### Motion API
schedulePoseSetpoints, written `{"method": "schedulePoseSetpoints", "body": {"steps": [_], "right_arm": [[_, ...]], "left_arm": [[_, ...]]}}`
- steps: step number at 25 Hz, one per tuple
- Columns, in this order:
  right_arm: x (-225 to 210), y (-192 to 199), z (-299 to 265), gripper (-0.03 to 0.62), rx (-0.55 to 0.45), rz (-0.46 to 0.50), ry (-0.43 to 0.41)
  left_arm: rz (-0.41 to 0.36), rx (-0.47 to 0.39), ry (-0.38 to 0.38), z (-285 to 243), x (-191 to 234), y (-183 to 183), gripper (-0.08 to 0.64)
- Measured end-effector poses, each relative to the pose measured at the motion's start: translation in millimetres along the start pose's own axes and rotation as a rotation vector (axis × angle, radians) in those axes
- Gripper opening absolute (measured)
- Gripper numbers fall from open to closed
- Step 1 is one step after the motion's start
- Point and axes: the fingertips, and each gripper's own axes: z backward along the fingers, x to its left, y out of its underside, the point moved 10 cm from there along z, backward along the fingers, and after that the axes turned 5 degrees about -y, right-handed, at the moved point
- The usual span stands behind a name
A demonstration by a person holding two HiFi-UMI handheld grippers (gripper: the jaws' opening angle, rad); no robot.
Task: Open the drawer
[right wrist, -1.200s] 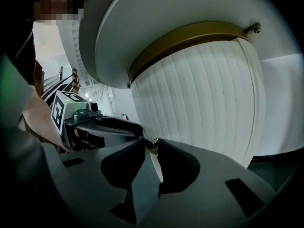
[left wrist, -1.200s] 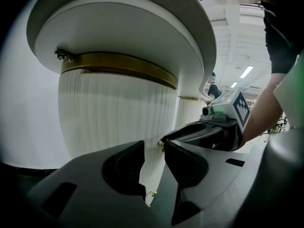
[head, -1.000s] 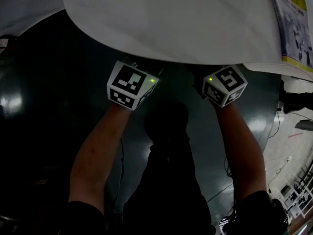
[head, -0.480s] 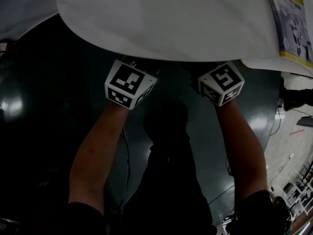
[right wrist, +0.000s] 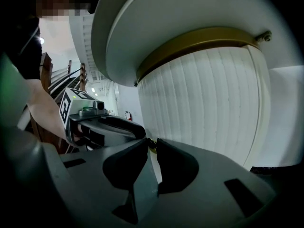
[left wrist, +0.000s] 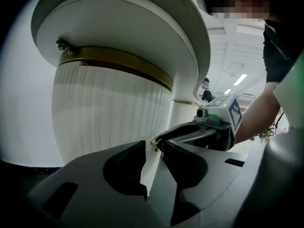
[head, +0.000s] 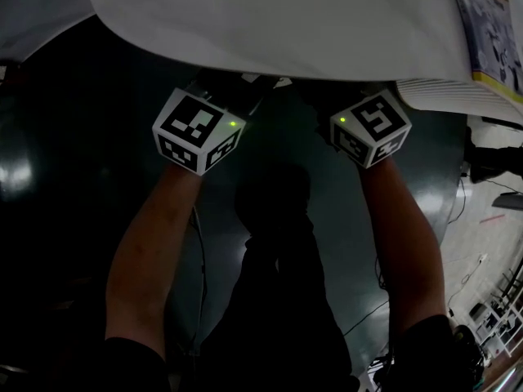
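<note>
A round white tabletop [head: 286, 23] sits on a ribbed white drum [left wrist: 109, 113] with a gold band [left wrist: 118, 61]. A small brass knob [left wrist: 155, 143] sticks out of the drum front. My left gripper [left wrist: 154, 146] has the knob between its fingertips. Its jaws have just been opening, and a wedge of gap shows between them. My right gripper [right wrist: 151, 146] comes in from the other side, its tips closed on the same knob [right wrist: 151, 144]. In the head view both sets of jaws are hidden under the tabletop. Only the left marker cube [head: 196, 129] and the right marker cube [head: 372, 125] show.
A printed sheet [head: 490, 23] lies at the table's right edge. The floor [head: 49, 178] below is dark and glossy, with cables [head: 482, 284] at the right. A person [left wrist: 206, 91] stands far off beyond the drum.
In the head view the left marker cube has slid a little left and up. The right cube has barely shifted. Both hands stay at the table's edge.
</note>
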Motion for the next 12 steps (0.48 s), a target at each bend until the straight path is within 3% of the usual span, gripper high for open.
{"method": "schedulePoseSetpoints", "body": {"steps": [12], "right_arm": [[4.8,6.6,0.5,0.049,-0.041,-0.007,0.030]], "left_arm": [[-0.090,0.070,0.078,-6.4,4.6,2.8,0.093]]}}
